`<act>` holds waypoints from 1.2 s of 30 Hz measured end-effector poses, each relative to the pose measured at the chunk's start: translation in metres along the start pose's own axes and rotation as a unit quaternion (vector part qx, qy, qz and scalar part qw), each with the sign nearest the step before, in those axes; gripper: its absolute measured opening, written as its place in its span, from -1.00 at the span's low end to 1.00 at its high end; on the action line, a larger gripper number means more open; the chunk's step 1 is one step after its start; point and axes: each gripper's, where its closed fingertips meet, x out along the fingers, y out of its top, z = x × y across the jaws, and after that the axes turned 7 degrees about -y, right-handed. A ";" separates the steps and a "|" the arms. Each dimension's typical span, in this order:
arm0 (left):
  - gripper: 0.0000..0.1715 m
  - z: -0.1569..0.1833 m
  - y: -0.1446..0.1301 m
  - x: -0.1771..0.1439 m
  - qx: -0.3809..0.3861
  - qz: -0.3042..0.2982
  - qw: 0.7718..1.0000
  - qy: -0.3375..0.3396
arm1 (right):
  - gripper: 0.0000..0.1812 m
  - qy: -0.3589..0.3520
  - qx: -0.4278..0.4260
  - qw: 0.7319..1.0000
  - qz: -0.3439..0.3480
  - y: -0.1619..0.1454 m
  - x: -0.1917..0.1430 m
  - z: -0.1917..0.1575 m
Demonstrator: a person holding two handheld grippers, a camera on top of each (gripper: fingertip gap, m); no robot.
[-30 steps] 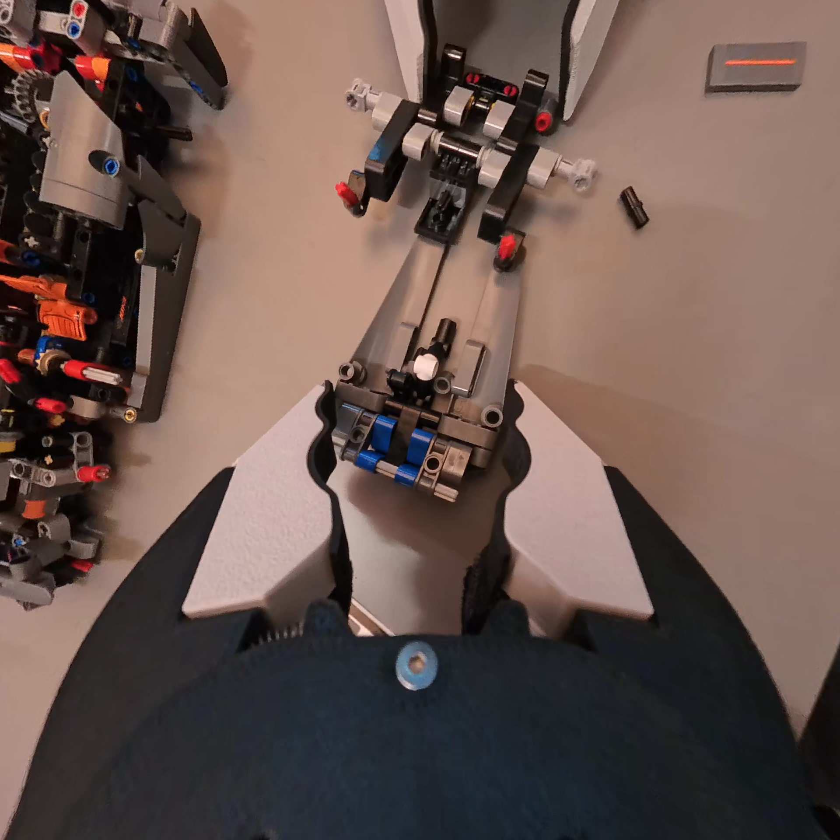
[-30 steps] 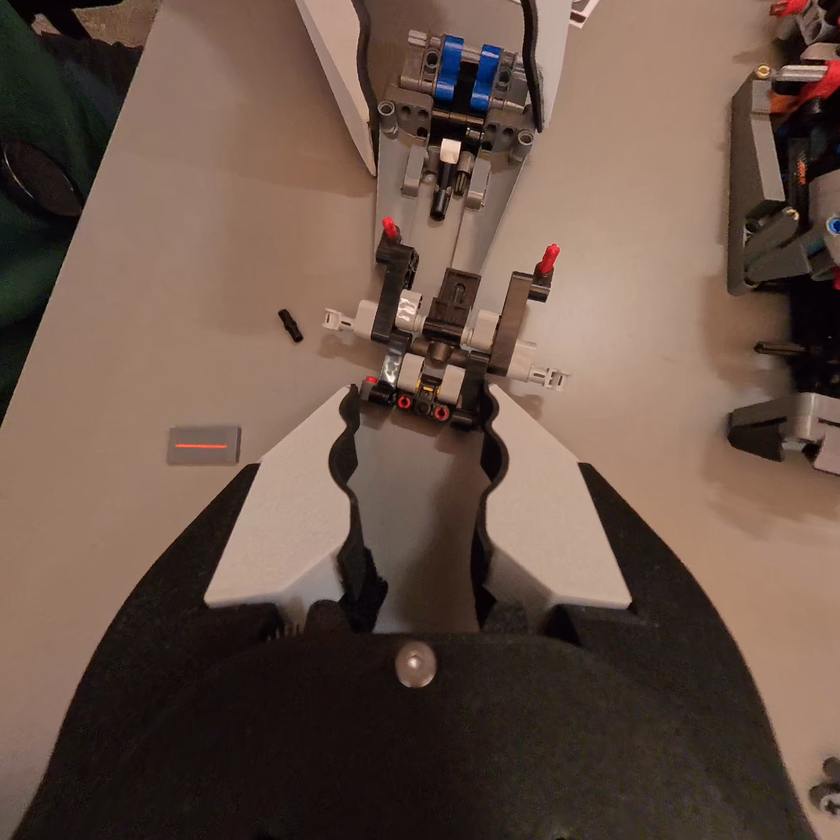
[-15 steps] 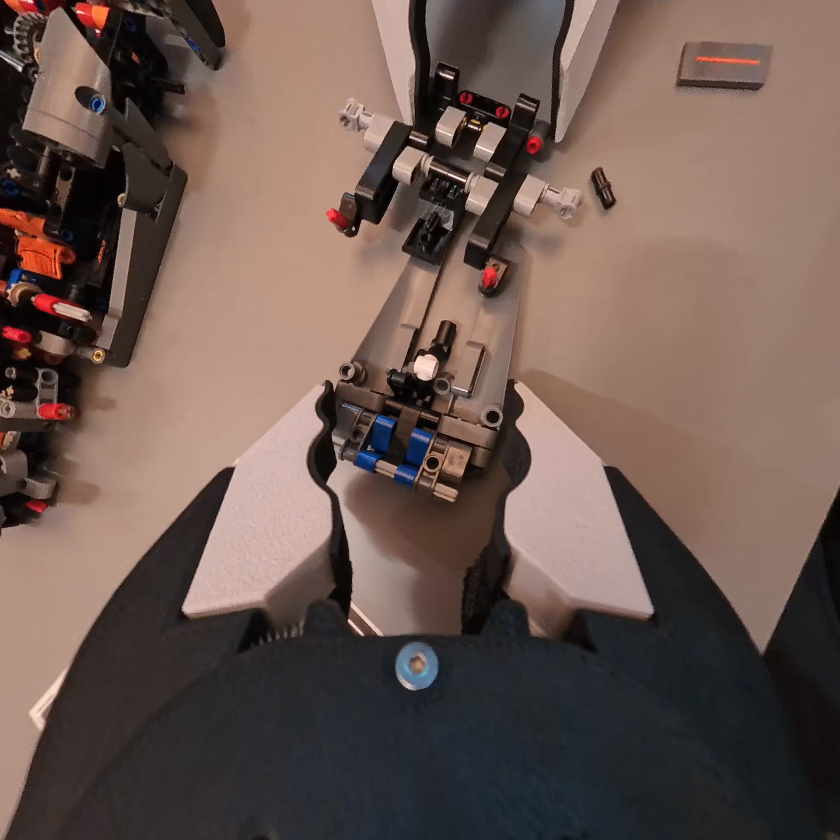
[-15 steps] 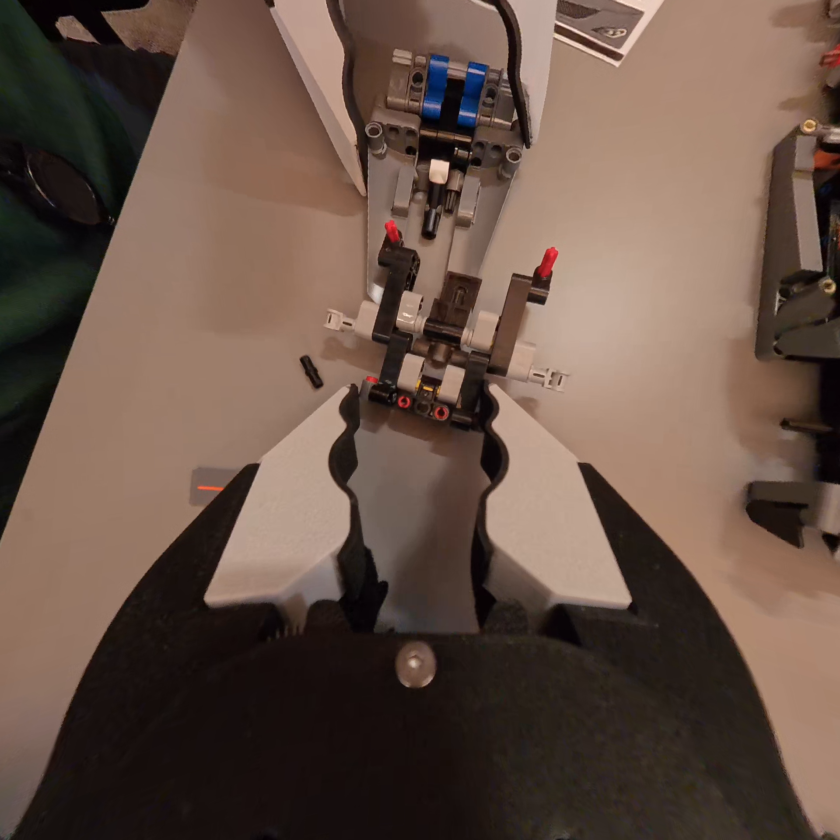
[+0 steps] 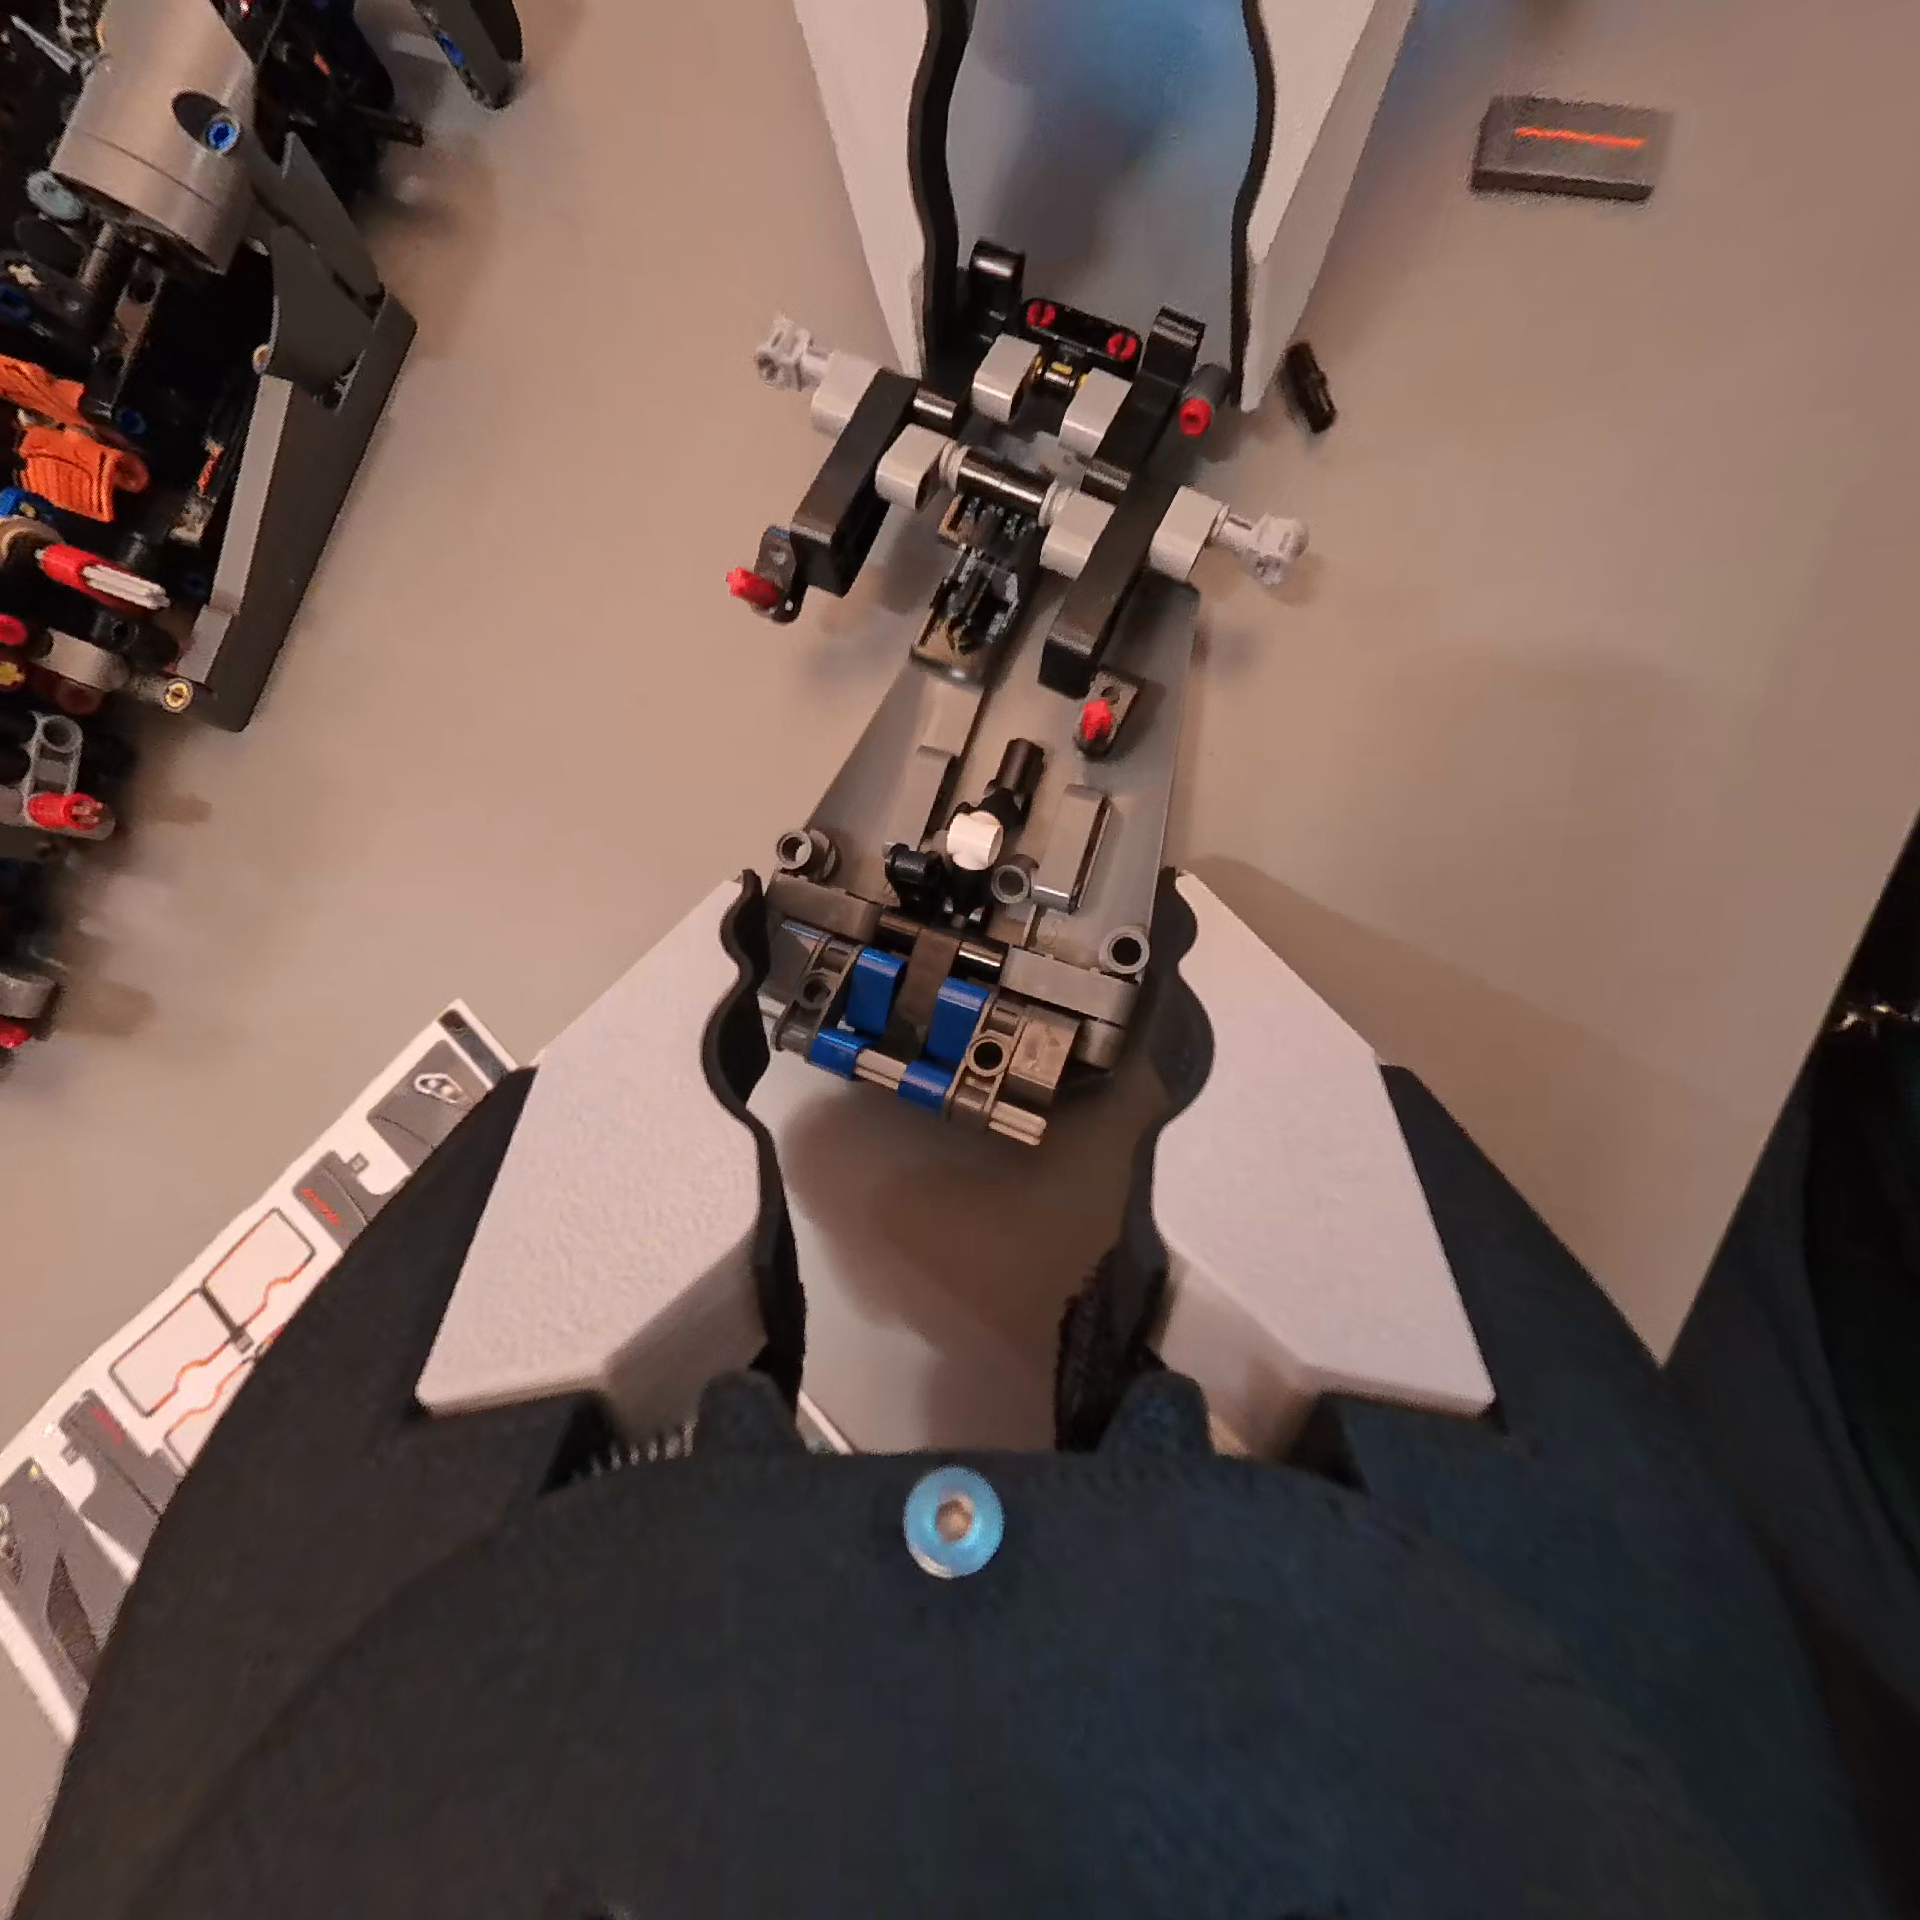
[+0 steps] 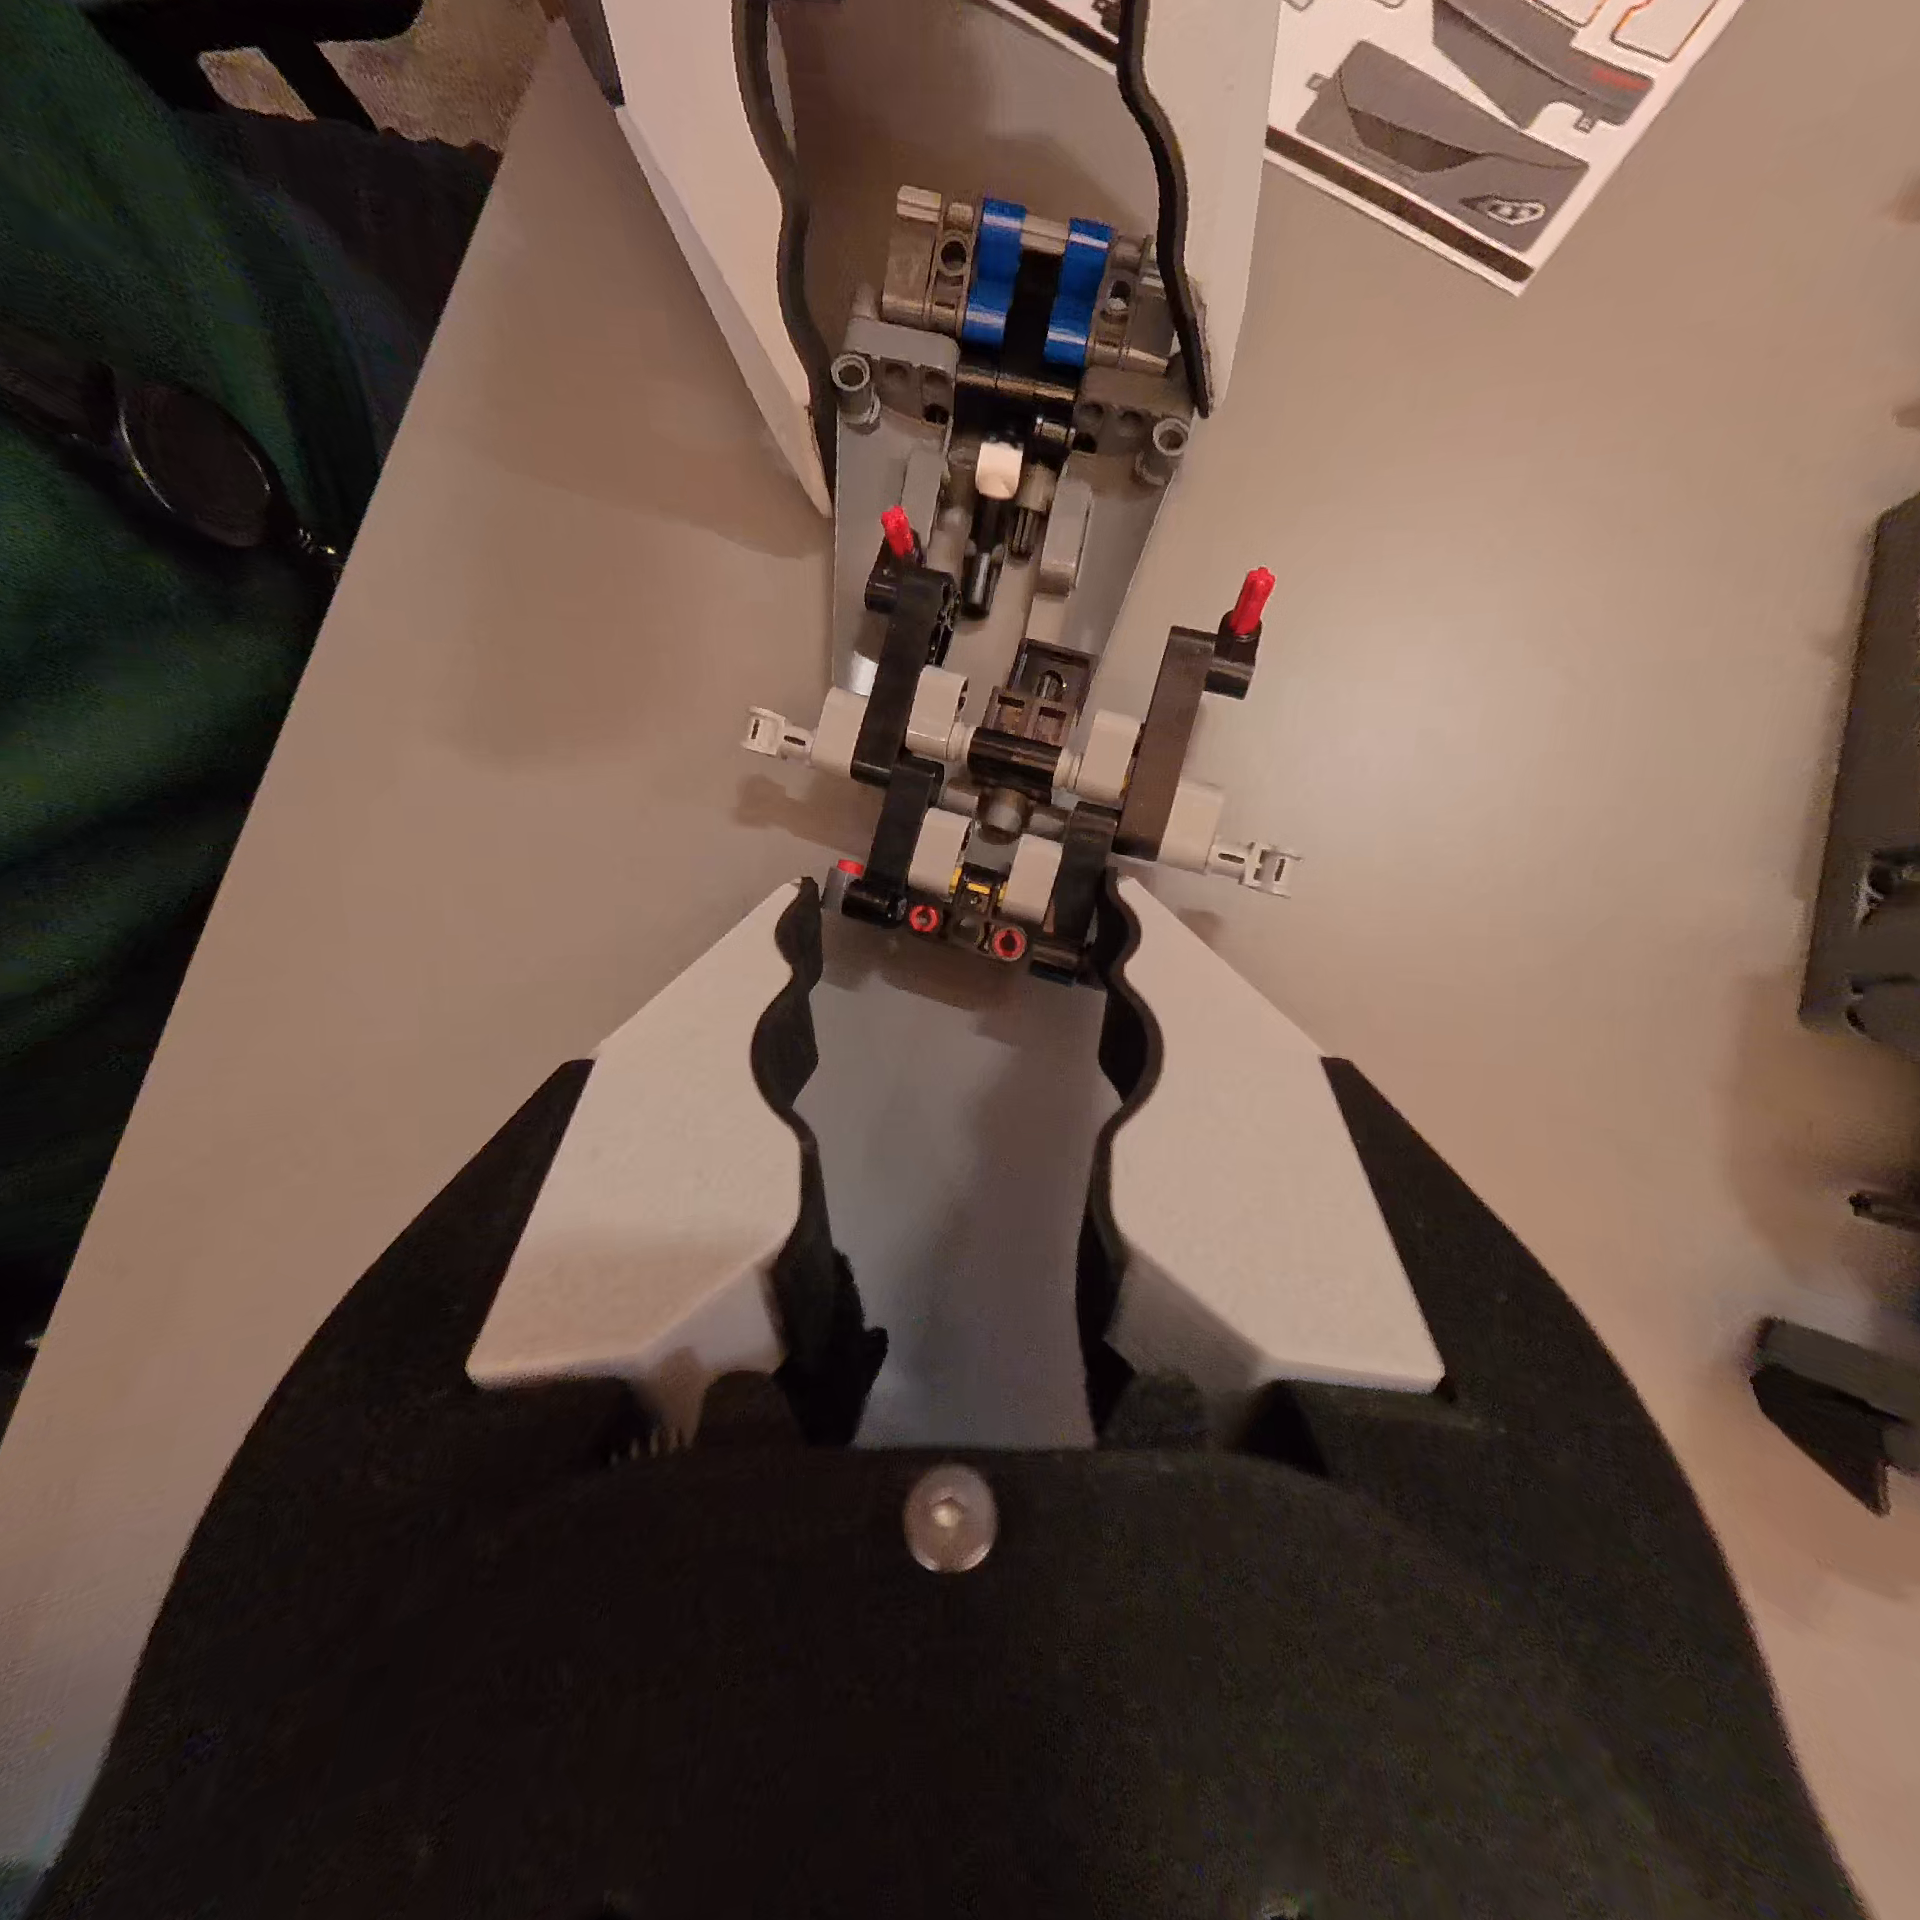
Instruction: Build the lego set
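Note:
My left gripper point(image 5: 961, 930) is shut on the wide end of a grey tapered panel assembly point(image 5: 1039, 748) with blue connectors point(image 5: 899, 1003). My right gripper point(image 6: 956, 909) is shut on a black-and-light-grey frame sub-assembly point(image 6: 997, 769) with red pins point(image 6: 1252, 597). The two grippers face each other. The frame's black arms overlap the narrow end of the panel point(image 6: 1122, 561). In the left wrist view the frame point(image 5: 1029, 478) sits between the right gripper's fingers point(image 5: 862, 208) at the top. In the right wrist view the left gripper's fingers point(image 6: 717, 208) hold the panel's far end.
A large partly built model point(image 5: 156, 416) lies at the left, and shows at the right edge of the right wrist view point(image 6: 1870, 779). A sticker sheet point(image 5: 208, 1299) point(image 6: 1455, 135), a loose black pin point(image 5: 1311, 384) and a dark tile with an orange line point(image 5: 1569, 145) lie on the table. A green sleeve point(image 6: 156, 623) is beyond the table edge. Both grippers' tips are roughly 15 cm from the large partly built model point(image 5: 156, 416).
Both grippers have moved over the table with their pieces and drawn closer together. The frame's arms now reach further over the panel's narrow end. The sticker sheet has come into view.

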 end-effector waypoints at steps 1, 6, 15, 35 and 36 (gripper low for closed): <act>-0.16 0.001 0.000 0.000 0.003 0.002 1.000 0.000 | -0.43 0.002 -0.001 1.000 0.002 0.002 0.001 -0.001; -0.16 0.004 0.000 0.000 0.005 0.006 1.000 0.001 | -0.43 0.006 -0.003 1.000 0.003 0.007 0.005 -0.004; -0.16 0.005 0.000 0.000 0.016 0.008 1.000 0.002 | -0.44 0.006 -0.029 0.999 -0.031 0.003 0.000 -0.015; -0.17 0.005 0.002 -0.005 0.045 0.011 0.999 -0.002 | -0.44 0.045 -0.018 0.998 -0.046 -0.005 0.002 -0.023; -0.17 0.007 0.002 -0.004 0.044 0.011 0.999 -0.005 | -0.44 0.044 -0.018 0.998 -0.044 -0.004 0.003 -0.022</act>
